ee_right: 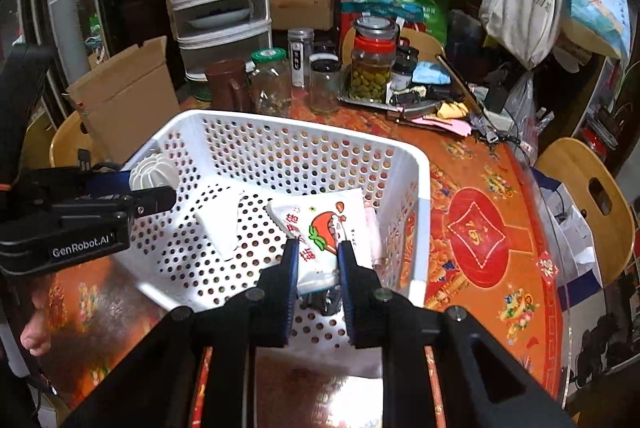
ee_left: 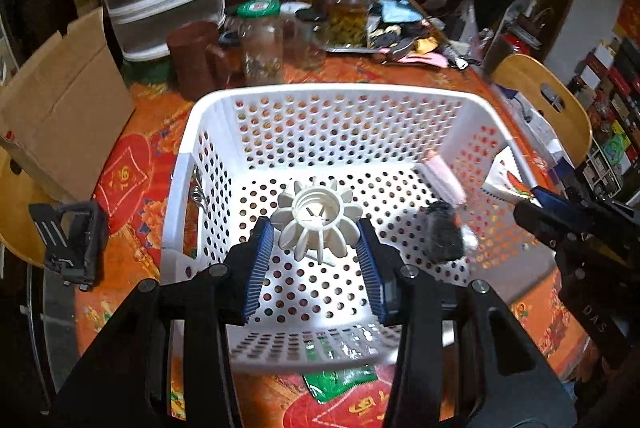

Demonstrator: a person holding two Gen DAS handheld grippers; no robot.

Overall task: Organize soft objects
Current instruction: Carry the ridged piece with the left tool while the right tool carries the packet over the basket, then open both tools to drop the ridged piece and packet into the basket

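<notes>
Basket [ee_left: 192, 132] takes both loads: left gripper [ee_left: 316, 240] clamps a ribbed cap [ee_left: 316, 218], right gripper [ee_right: 318, 254] pinches a packet [ee_right: 324, 224], both poised above it for dropping.

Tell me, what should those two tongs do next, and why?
Probably open the right tongs and drop the white snack packet: it already hangs over the white basket, above the holed floor. The left tongs grip a white ribbed plastic piece over the basket too, so it could follow.
</notes>
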